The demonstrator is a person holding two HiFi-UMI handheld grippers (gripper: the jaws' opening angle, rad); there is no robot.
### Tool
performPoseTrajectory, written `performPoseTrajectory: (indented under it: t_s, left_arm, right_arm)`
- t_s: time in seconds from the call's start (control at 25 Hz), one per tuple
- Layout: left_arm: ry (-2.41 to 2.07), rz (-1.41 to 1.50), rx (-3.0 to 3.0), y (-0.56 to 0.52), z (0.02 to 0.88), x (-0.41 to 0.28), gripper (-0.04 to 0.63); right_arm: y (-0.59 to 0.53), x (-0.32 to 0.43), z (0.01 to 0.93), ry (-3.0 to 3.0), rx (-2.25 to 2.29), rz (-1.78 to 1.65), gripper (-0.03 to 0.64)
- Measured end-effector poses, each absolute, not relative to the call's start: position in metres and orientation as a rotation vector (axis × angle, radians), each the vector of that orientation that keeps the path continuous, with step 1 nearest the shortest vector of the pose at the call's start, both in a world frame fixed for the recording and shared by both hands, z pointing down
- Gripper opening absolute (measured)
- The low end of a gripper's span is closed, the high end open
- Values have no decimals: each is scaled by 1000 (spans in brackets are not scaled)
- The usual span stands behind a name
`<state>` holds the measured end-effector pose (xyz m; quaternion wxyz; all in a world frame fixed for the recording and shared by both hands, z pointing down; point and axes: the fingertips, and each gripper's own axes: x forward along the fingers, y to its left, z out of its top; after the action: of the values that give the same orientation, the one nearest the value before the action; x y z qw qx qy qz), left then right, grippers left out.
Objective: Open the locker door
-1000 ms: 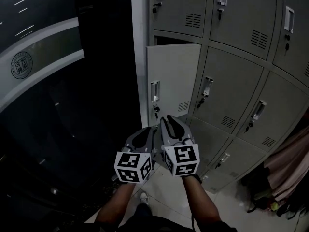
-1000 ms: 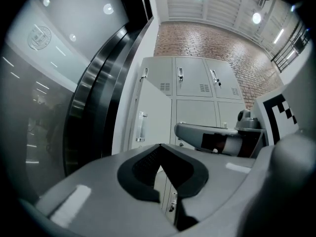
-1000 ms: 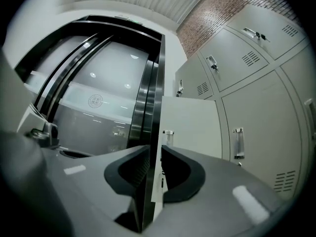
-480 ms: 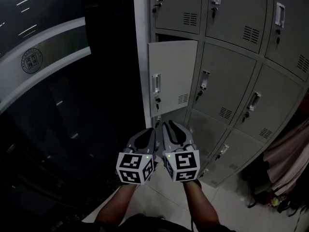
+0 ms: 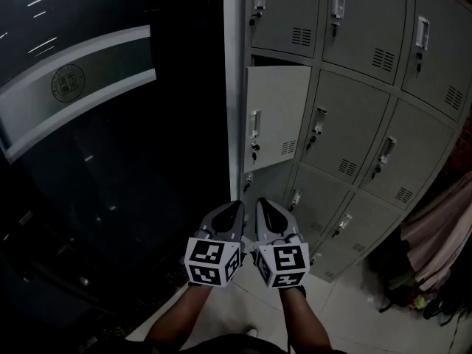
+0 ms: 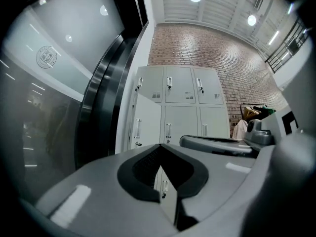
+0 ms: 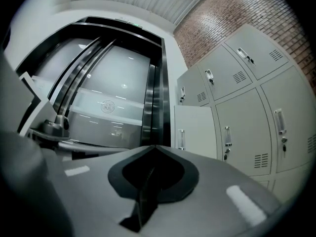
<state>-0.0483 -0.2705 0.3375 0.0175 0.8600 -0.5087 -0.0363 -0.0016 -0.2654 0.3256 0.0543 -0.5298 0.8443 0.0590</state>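
In the head view the bank of grey lockers [image 5: 354,131] fills the upper right. One door [image 5: 276,113] in the left column stands ajar, its handle [image 5: 255,122] on its left edge. My left gripper [image 5: 237,206] and right gripper [image 5: 261,201] hang side by side below that door, apart from it. Both are shut and hold nothing. The right gripper's jaws have just closed with nothing between them. The left gripper view shows the left gripper [image 6: 159,147] with the ajar door [image 6: 147,125] beyond it. In the right gripper view, the door [image 7: 195,130] lies past the right gripper [image 7: 154,147].
A dark curved glass wall [image 5: 110,168] with a pale band and a round emblem [image 5: 68,82] stands left of the lockers. Clothes and bags [image 5: 435,257] hang at the lower right. Pale floor tiles [image 5: 243,312] lie under my arms.
Both grippers have drawn back from the ajar door, staying side by side. The door stands as it did.
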Motion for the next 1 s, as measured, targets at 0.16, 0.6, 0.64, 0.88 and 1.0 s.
performPoseTrajectory:
  t_s: [0.16,0.6,0.64,0.88,1.0]
  left_arm:
    - [-1557,-112,2681,-245,340,-68,6]
    - [-1452,-134,2698,-171,358,-86,5]
    - [-1444,-133,2698,-164,361,-87,5]
    - [-1431,-138,2698,-134,365,-96,5]
    - [-1433,-139,2695,-125,368,-102,5]
  right_arm:
    - [-237,-22,330,2560,-1635,175,0]
    - [-156,-39,350,2537,-1749,161,0]
    - [-150,-39,353,2536,-1759,159,0]
    - [-119,-50,358,2545,-1771,165,0]
    - [-109,-57,362,2555,-1769,163,0]
